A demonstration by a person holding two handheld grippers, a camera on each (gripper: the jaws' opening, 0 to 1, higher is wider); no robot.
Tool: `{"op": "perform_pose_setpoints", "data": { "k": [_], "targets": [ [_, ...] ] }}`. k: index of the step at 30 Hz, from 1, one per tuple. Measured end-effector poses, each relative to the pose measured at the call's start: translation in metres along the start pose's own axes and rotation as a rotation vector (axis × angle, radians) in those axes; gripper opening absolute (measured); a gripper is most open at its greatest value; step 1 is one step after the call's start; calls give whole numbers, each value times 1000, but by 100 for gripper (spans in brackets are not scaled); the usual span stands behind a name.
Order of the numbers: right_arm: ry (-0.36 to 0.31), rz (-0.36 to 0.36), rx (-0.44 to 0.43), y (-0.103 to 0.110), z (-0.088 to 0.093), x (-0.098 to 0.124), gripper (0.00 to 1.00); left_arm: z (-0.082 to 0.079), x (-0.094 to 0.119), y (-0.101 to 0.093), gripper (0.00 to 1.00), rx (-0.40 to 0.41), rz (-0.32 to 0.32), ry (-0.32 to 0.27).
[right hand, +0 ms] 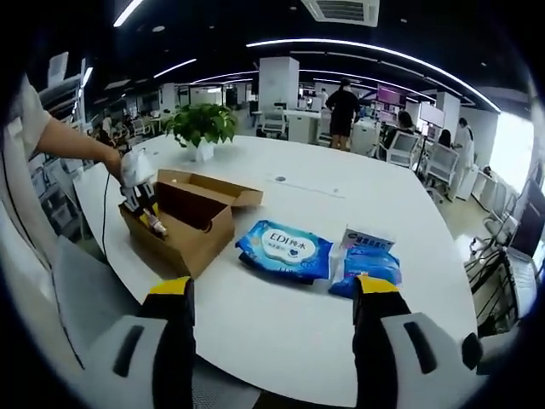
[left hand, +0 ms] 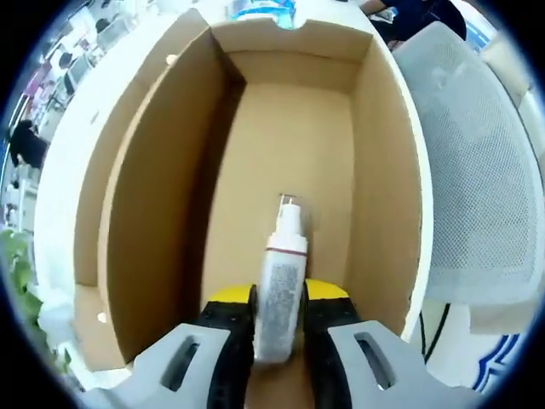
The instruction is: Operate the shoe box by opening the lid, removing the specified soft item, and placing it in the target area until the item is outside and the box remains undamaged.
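The open brown cardboard shoe box [left hand: 289,145] is seen from above in the left gripper view, where a small white spray bottle with a printed label [left hand: 282,285] is clamped between the yellow-tipped jaws of the left gripper [left hand: 279,328], inside the box above its floor. In the right gripper view the same box [right hand: 183,223] is set near the edge of a white round table [right hand: 341,221], its lid folded back. The right gripper [right hand: 274,319] is held wide apart with nothing between its jaws. Two blue wet-wipe packs [right hand: 285,250] are laid beside the box. A potted green plant [right hand: 203,126] is placed further back.
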State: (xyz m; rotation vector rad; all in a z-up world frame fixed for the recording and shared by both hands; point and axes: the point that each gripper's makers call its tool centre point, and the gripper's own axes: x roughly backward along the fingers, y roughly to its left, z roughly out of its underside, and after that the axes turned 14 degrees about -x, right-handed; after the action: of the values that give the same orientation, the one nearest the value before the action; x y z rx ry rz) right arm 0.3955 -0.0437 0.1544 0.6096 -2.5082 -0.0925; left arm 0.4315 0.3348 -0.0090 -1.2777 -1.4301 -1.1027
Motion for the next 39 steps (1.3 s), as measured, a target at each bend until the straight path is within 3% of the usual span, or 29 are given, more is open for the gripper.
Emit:
{"op": "perform_pose_setpoints", "data": {
  "k": [6,14,23,31,39],
  "targets": [
    [-29,16,-32,-6,4,12,71,-9,10,-1,17,32,-31,-32],
    [-22,27,-49,-2,13,16,71,-27,31,-2,17,90,-85,-124],
    [-28,23,-26,3,10,17,71,-45,46,4,17,75,-109,-174],
    [-36,-61,44,29,-4,7,69,-61,57,14,17,69,-113,-238],
    [-61,-245,98,77,-21,-14,52,-84,71,11,17,22,-108,-312]
  ]
}}
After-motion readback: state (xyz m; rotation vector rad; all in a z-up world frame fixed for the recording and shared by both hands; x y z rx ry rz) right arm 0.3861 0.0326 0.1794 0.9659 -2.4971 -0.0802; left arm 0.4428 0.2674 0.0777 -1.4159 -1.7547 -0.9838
